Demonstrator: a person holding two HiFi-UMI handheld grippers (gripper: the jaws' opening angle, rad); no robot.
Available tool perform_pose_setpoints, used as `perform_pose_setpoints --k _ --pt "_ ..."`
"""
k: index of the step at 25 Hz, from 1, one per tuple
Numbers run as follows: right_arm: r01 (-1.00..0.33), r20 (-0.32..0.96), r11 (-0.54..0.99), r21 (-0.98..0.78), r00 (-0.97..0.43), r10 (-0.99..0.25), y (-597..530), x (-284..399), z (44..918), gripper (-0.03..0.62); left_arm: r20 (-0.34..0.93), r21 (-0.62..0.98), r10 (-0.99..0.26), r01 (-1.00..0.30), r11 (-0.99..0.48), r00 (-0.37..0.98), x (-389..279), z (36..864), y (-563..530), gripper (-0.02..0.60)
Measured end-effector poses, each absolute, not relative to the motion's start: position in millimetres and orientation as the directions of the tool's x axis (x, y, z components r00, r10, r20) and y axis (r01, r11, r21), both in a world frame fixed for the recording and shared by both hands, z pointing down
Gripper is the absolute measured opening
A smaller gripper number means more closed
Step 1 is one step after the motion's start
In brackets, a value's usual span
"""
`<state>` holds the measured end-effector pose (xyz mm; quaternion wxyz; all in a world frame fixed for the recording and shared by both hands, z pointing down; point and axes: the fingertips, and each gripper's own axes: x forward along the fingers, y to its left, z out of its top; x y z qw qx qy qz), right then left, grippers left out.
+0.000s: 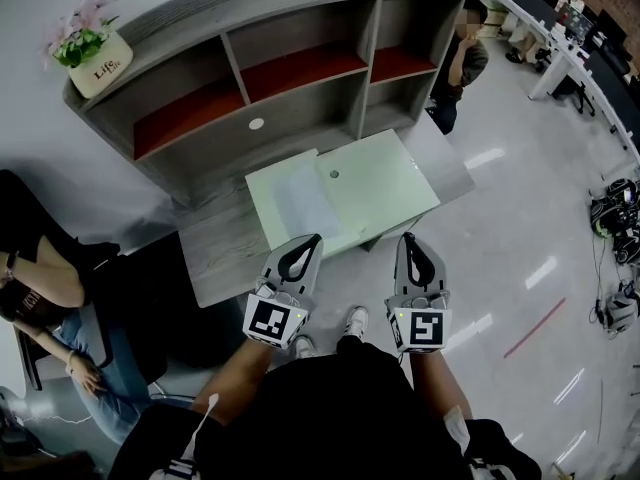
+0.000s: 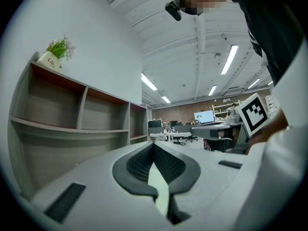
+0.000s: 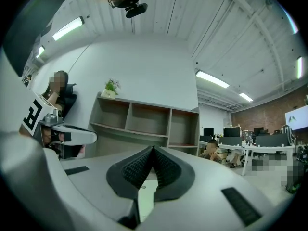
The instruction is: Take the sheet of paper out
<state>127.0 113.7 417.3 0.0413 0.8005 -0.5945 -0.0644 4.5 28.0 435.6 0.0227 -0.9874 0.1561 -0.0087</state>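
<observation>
**While both grippers hang shut, paper lies on the desk**

Where the grey desk (image 1: 215,258) meets a shelf (image 1: 300,68) with red-backed bays, a pale green folder (image 1: 385,183) lies flat. The paper (image 1: 305,203) covers its left half; whether it sits inside or on top, I cannot tell. The left gripper (image 1: 312,240) and right gripper (image 1: 408,238) hover side by side at the folder's near edge, each with jaws pressed together on nothing. A flower pot (image 1: 98,63) tops the shelf. One person (image 1: 50,278) sits left of the desk and another (image 1: 462,63) stands past its right end, on a glossy floor (image 1: 520,228).
</observation>
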Motion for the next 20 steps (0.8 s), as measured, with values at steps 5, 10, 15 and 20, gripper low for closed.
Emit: perform_pose_setpoints --k 5,10,15,20 --pt "-0.964 -0.045 -0.236 0.126 0.232 -0.972 99.9 154.7 423.4 0.021 0.015 -0.062 -0.353 -0.352 -0.934 0.935 28.5 442.7 17.6 0.005" --pt "-0.979 -0.027 -0.169 0.115 0.167 -0.986 87.4 173.3 433.2 0.021 0.029 -0.073 -0.409 -0.406 -0.911 0.912 41.9 449.6 12.2 0.006" --pt "-0.99 -0.018 -0.093 0.109 0.092 -0.996 70.8 182.4 435.5 0.021 0.052 -0.065 -0.481 -0.478 -0.876 0.875 45.2 452.9 3.4 0.006" --pt "-0.995 0.003 -0.045 0.085 0.045 -0.999 52.7 182.2 444.6 0.021 0.066 -0.065 -0.518 -0.514 -0.855 0.853 41.4 453.6 -7.4 0.006"
